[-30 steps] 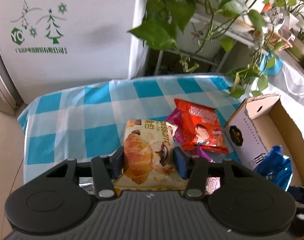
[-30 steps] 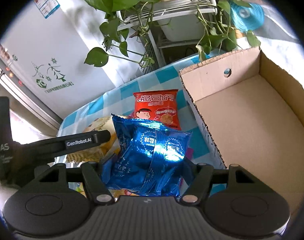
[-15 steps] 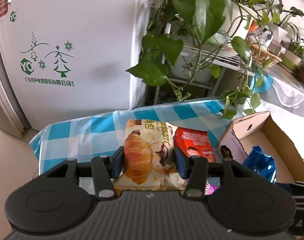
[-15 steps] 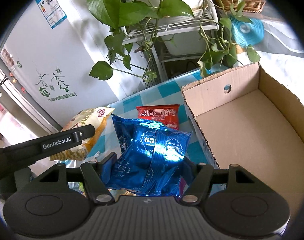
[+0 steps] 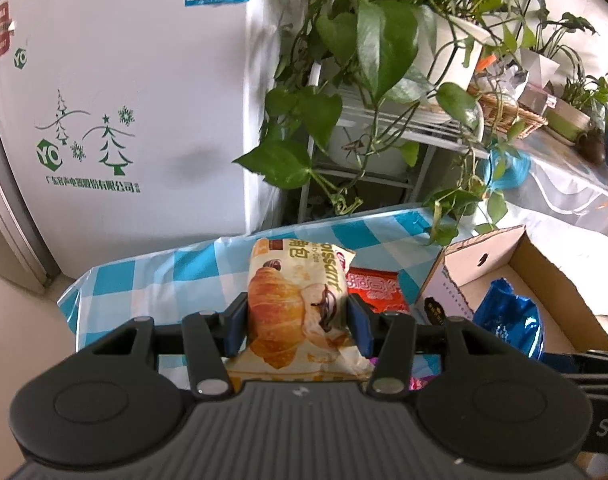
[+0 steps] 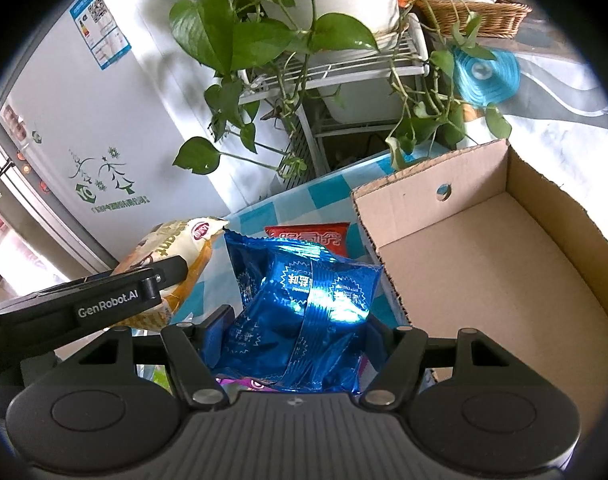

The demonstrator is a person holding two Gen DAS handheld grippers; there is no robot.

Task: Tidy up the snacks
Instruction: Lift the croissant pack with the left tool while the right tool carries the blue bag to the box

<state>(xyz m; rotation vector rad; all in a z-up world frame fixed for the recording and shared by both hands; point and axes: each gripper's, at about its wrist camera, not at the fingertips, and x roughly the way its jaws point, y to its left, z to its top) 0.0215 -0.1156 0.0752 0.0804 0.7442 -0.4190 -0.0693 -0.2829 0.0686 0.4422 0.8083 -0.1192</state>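
My left gripper (image 5: 297, 326) is shut on a yellow croissant bag (image 5: 293, 300) and holds it above the blue-checked table (image 5: 151, 276). My right gripper (image 6: 293, 334) is shut on a shiny blue snack bag (image 6: 304, 304), held beside the left wall of the open cardboard box (image 6: 484, 264). The blue bag (image 5: 508, 322) shows in the left wrist view in front of the box (image 5: 516, 256). A red snack bag (image 5: 376, 290) lies on the table; it also shows in the right wrist view (image 6: 308, 234). The croissant bag (image 6: 171, 252) and left gripper show at left there.
A purple packet (image 6: 243, 382) peeks out under the blue bag. A white fridge (image 5: 115, 100) stands behind the table. Trailing pothos plants on a white rack (image 5: 384, 80) hang over the table's far edge. A wicker basket (image 6: 472, 16) sits at the back right.
Both grippers have lifted with their bags: the table and red bag sit lower and farther in view. The blue bag now sits nearer the box wall.
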